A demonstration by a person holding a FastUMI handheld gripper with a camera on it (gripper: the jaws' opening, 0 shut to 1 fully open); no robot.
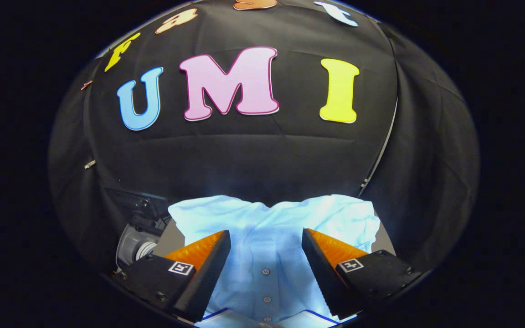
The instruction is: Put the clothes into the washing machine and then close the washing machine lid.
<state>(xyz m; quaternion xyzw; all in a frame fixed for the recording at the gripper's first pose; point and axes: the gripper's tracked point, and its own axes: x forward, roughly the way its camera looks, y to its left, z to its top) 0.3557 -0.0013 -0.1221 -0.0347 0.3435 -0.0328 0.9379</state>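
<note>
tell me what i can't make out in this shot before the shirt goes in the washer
- Gripper view: the light blue shirt lies under the open gripper; the black fingers cover its sides, and its lower part is cut off.
- Whether the fingers touch the cloth cannot be told.
- The grey machine part beside the shirt is half hidden by the dark cloth and a finger; what it is stays unclear.

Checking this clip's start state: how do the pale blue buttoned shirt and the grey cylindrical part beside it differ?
The pale blue buttoned shirt is soft cloth, spread flat and brightly lit; the grey cylindrical part is rigid, rounded and dim. The shirt lies between and beyond the open gripper's fingers; the grey part sits outside them, beside one finger. Neither is touched by the fingers.
</note>
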